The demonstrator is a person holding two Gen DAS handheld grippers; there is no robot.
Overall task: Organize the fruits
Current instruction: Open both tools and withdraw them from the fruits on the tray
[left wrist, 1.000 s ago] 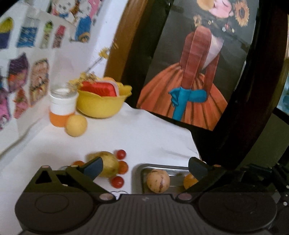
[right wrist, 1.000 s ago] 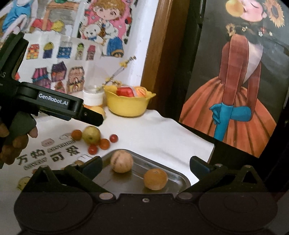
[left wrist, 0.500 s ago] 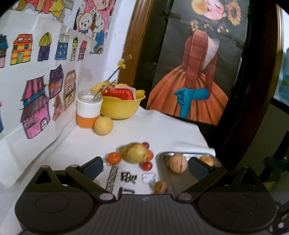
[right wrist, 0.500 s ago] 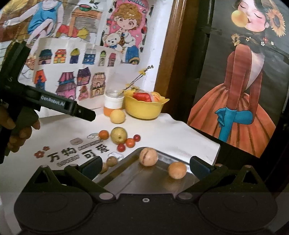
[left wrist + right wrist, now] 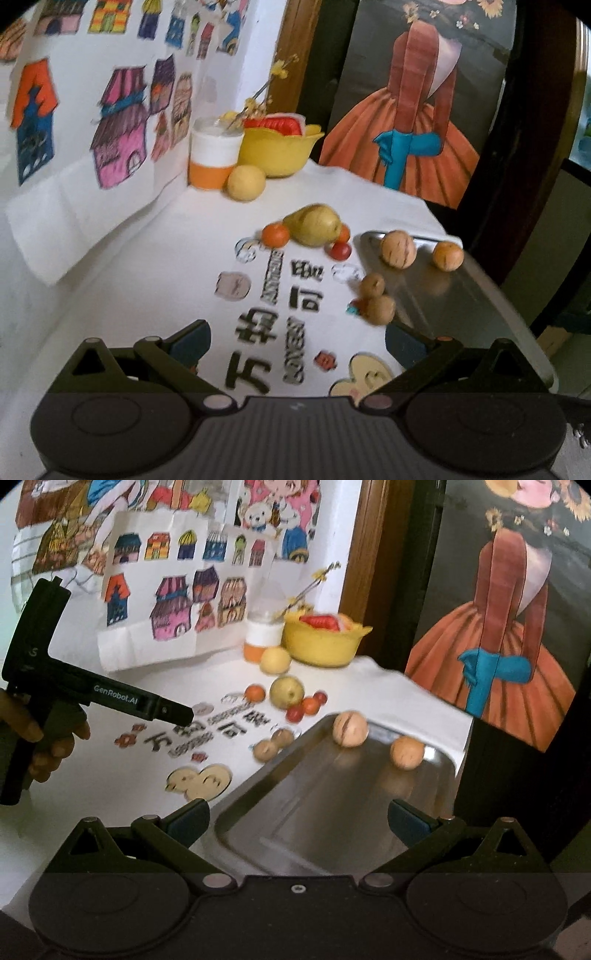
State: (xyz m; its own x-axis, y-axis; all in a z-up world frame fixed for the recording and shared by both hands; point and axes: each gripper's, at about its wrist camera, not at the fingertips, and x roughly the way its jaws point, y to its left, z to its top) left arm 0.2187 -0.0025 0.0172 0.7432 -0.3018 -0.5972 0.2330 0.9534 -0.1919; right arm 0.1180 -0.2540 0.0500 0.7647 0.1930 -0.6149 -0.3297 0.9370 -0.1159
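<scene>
A steel tray [image 5: 332,797] [image 5: 461,295] lies at the table's right edge and holds a tan striped fruit [image 5: 349,728] [image 5: 398,248] and a smaller orange fruit [image 5: 407,752] [image 5: 447,256]. Left of the tray lie two small brown fruits [image 5: 376,297] [image 5: 272,744]. Farther back a green pear [image 5: 314,225] [image 5: 287,692] sits among small red and orange tomatoes [image 5: 275,235] [image 5: 295,713]. My left gripper [image 5: 297,341] is open and empty above the printed tablecloth. My right gripper [image 5: 299,821] is open and empty over the tray's near end. The left gripper's body [image 5: 110,699] shows in the right wrist view, held by a hand.
At the back stand a yellow bowl [image 5: 277,155] [image 5: 323,642] with fruit, a white and orange jar [image 5: 214,157] and a yellow round fruit [image 5: 246,183] [image 5: 275,660]. Children's drawings [image 5: 177,602] lean on the wall at left. A dark picture panel [image 5: 417,110] stands past the table's right edge.
Both grippers have drawn back and up from the fruits, so more of the tablecloth and tray shows. The fruits have not moved. Both grippers stay open.
</scene>
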